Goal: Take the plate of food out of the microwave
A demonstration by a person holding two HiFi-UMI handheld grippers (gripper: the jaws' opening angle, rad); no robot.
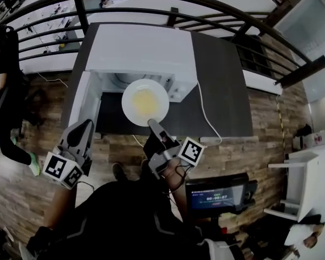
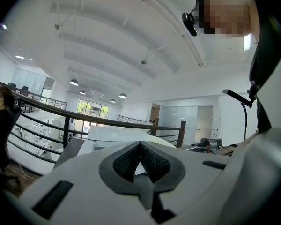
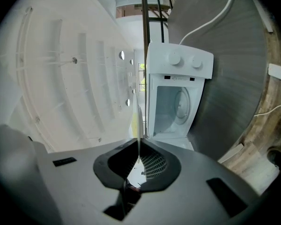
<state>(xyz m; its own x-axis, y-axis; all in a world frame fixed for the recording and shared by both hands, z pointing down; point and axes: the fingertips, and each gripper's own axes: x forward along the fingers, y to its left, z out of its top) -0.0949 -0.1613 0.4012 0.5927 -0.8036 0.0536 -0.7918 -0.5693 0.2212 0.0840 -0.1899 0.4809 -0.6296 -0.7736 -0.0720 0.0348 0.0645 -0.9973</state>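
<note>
A white plate (image 1: 145, 102) of yellow food hangs over the dark table, just in front of the open white microwave (image 1: 141, 50). My right gripper (image 1: 151, 124) is shut on the plate's near rim. In the right gripper view the plate (image 3: 139, 121) shows edge-on, pinched between the pads of the gripper (image 3: 138, 154), with the empty microwave cavity (image 3: 175, 102) beyond it. My left gripper (image 1: 82, 128) hovers below the open door (image 1: 82, 106), shut and holding nothing. In its own view the left gripper (image 2: 140, 146) points up toward the ceiling.
The microwave stands on a dark table (image 1: 222, 85) with a white cable (image 1: 206, 112) trailing off its right side. A black railing (image 1: 168, 10) runs behind. A small screen on a stand (image 1: 216, 195) is at my right, and a person (image 1: 2, 91) sits at far left.
</note>
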